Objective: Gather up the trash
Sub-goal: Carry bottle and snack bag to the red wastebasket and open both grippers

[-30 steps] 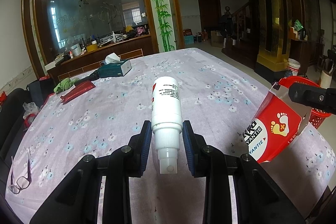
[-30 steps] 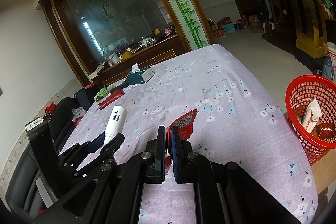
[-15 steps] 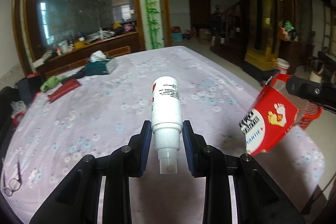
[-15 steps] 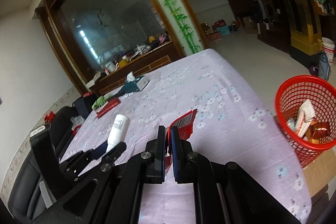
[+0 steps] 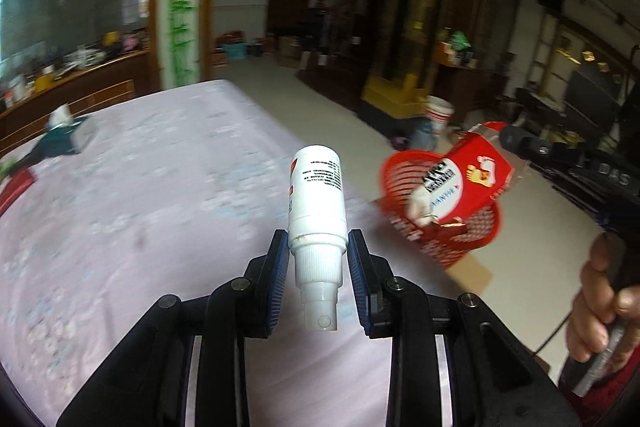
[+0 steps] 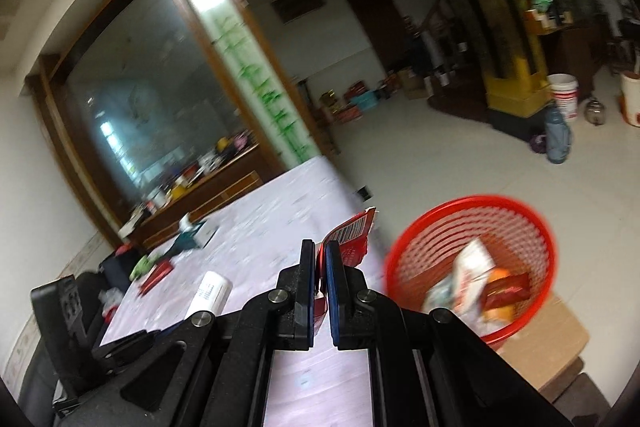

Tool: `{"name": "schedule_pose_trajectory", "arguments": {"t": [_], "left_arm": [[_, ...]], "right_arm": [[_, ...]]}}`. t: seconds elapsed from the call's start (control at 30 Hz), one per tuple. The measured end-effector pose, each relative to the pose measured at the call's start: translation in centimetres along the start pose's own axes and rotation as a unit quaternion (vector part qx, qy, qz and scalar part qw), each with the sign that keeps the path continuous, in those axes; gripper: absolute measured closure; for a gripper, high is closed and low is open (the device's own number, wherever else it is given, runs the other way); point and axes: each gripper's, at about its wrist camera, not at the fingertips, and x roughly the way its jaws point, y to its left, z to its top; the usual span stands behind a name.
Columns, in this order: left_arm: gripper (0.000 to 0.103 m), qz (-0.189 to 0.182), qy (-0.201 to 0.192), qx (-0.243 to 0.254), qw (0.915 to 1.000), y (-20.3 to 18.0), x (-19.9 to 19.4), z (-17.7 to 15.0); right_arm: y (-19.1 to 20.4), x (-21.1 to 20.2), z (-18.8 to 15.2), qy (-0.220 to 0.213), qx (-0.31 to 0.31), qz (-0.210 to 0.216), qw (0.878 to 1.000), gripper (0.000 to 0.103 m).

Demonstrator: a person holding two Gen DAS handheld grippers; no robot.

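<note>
Red mesh basket stands on a piece of cardboard on the floor, just beside the table edge, and already holds several wrappers and packets. That portion of the collection is judged complete.

Two items are in transit:

1. White spray bottle. The left gripper is clamped on its neck just above the cap, with the nozzle pointing back toward the camera and the body pointing forward. The bottle is held above the pink flowered tablecloth, short of the table edge and well apart from the basket.
2. Red carton, a flattened pack with a foot printed on it. The right gripper is closed flat on one edge of it, the jaws almost together with only the card between them. In the left view the carton hangs in front of the basket rim; whether it is directly over the opening cannot be told.

Neither item has been released, so two drops remain. Further back on the table a tissue box and a red object at the left edge remain; whether these count as trash cannot be told.

Pose: both grippers point forward and toward the basket side. A hand grips the right tool's handle at the lower right of the left view. Both views are motion-blurred.
</note>
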Motion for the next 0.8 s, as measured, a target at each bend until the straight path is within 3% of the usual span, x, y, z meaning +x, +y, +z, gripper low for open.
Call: {"name": "schedule_pose_trajectory", "arguments": {"t": [0.2,0.4,0.67,0.73,0.8], "left_arm": [[0.075,-0.082,0.024,0.001,0.9964,-4.3,3.7,2.9],[0.074,-0.112,0.034,0.004,0.9931,-8.0,7.1,4.9],[0.074,-0.134,0.058,0.004,0.9893,-10.8,12.3,5.5],[0.051,-0.125,0.061,0.005,0.9903,-11.2,13.0,5.1],[0.050,-0.119,0.061,0.001,0.9910,-11.1,13.1,4.7]], "right_arm": [[-3.5,-1.4,2.6,-0.025,0.013,-0.034,0.999,0.097],[-6.3,-1.5,4.4,-0.028,0.015,-0.065,0.997,0.097],[-9.9,1.2,5.0,0.006,0.020,-0.096,0.995,0.094],[-10.5,2.2,4.7,0.019,0.015,-0.114,0.993,0.093],[-11.1,2.5,4.5,0.028,0.021,-0.116,0.993,0.086]]}}
